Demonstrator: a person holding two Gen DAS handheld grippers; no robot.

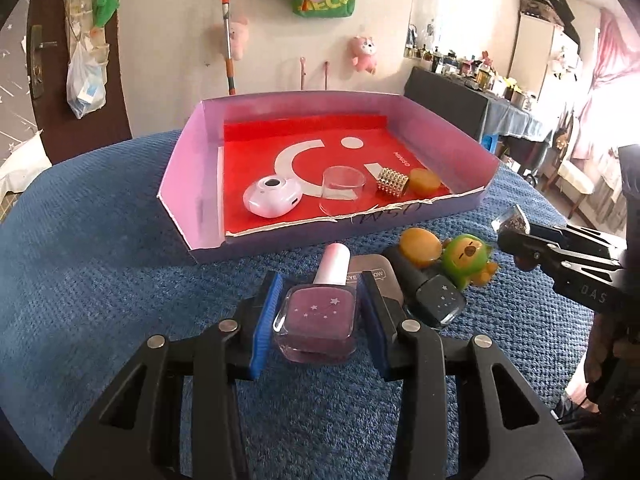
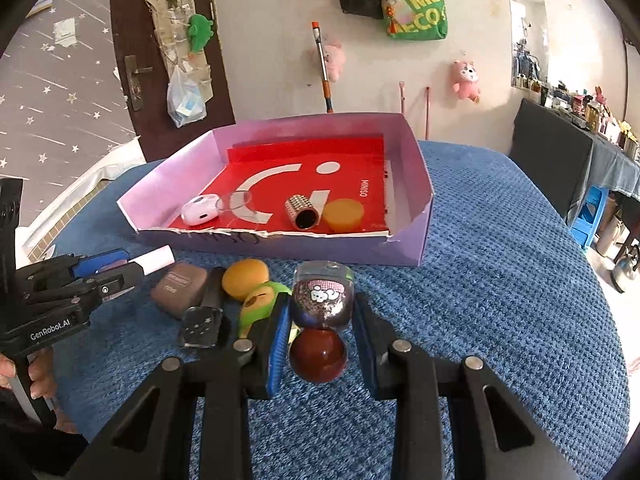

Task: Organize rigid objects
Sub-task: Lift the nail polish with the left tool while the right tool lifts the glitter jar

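Observation:
My left gripper (image 1: pixel 319 294) is shut on a square pink nail polish bottle (image 1: pixel 316 320) with a pale cap, held just above the blue cloth. My right gripper (image 2: pixel 322 308) is shut on a glittery clear bottle (image 2: pixel 323 294) with a dark red ball cap, also lifted. Each gripper shows in the other's view: the right gripper (image 1: pixel 510 236) at the right edge, the left gripper (image 2: pixel 126 266) at the left. Beyond both stands the purple tray (image 1: pixel 188 184) with a red floor.
The tray holds a white round device (image 1: pixel 272 198), a clear cup (image 1: pixel 343 188), a studded cylinder (image 1: pixel 393 182) and an amber disc (image 1: pixel 426 181). On the cloth lie a brown case (image 2: pixel 180 286), a dark polish bottle (image 2: pixel 202 320), another amber disc (image 2: pixel 245 276) and a green toy (image 2: pixel 262 300).

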